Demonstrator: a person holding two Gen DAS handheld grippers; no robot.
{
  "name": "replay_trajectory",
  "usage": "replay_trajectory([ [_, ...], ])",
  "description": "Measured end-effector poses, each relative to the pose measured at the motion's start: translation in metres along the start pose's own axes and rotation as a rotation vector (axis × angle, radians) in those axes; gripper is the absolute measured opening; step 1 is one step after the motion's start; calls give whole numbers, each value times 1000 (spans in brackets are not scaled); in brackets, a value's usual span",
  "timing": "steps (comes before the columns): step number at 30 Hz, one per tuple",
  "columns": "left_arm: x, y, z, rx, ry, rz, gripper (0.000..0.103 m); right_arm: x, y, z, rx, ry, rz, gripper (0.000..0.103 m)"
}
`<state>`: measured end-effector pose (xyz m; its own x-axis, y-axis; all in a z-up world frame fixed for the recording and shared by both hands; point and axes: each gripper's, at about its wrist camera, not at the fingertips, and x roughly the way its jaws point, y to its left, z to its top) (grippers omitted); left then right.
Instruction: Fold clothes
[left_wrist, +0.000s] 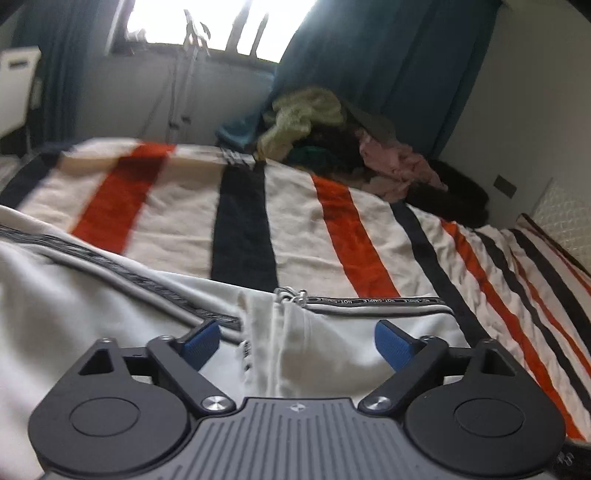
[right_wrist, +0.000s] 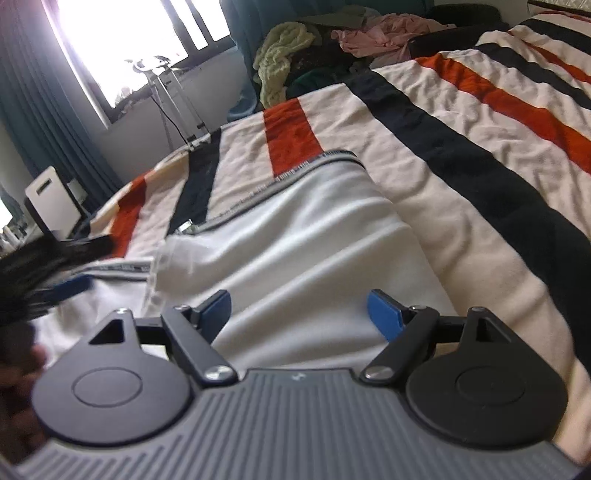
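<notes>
A white garment (left_wrist: 110, 314) with grey trim and a black lettered band lies on the striped bed; it also shows in the right wrist view (right_wrist: 295, 240). My left gripper (left_wrist: 297, 341) is open and empty, just above the garment near its metal zip pull (left_wrist: 293, 295). My right gripper (right_wrist: 300, 314) is open and empty over the garment's folds. The left gripper appears blurred at the left edge of the right wrist view (right_wrist: 48, 273).
The bed cover (left_wrist: 240, 221) has cream, orange and black stripes. A pile of other clothes (left_wrist: 332, 140) sits at the bed's far corner by blue curtains (left_wrist: 369, 55). A window, a metal stand (right_wrist: 173, 92) and a white appliance (right_wrist: 51, 199) lie beyond the bed.
</notes>
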<state>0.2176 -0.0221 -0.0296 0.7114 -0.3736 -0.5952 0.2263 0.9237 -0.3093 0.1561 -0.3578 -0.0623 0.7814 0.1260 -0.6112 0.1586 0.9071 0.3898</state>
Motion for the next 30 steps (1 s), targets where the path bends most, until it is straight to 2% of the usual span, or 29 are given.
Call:
replay_trajectory([
  [1, 13, 1, 4, -6, 24, -9, 88, 3, 1, 2, -3, 2, 5, 83],
  [3, 37, 2, 7, -7, 74, -19, 75, 10, 3, 7, -9, 5, 14, 82],
  [4, 49, 3, 9, -8, 99, -23, 63, 14, 3, 8, -12, 5, 15, 82],
  [5, 61, 4, 11, -9, 124, -28, 56, 16, 1, 9, -3, 5, 19, 82],
  [9, 101, 5, 17, 5, 212, -32, 35, 24, -7, 11, 28, 7, 36, 83],
  [11, 109, 2, 19, 38, 230, -2, 8, 27, -10, 13, 35, 5, 42, 83],
  [13, 109, -2, 25, 57, 228, 23, 8, 30, -10, 13, 25, 10, 40, 83],
  [16, 101, -7, 34, 69, 145, 80, 8, 33, -8, 11, 6, 10, 40, 84],
  [18, 107, -3, 30, 28, 151, 116, 8, 35, -7, 10, -6, 8, 40, 84],
  [19, 112, -3, 25, 29, 172, 133, 9, 36, -6, 8, -17, 7, 35, 84],
  [21, 113, -6, 18, 75, 155, 142, 10, 37, -5, 4, -41, 7, 24, 84],
  [24, 98, -11, 14, 118, 111, 164, 26, 36, 0, 0, -90, 4, 9, 84],
  [26, 84, -15, 13, 136, 93, 182, 45, 36, 2, -1, -102, 3, 3, 84],
  [30, 39, -24, 9, 164, 50, 193, 61, 33, 2, -2, -97, -3, -1, 83],
])
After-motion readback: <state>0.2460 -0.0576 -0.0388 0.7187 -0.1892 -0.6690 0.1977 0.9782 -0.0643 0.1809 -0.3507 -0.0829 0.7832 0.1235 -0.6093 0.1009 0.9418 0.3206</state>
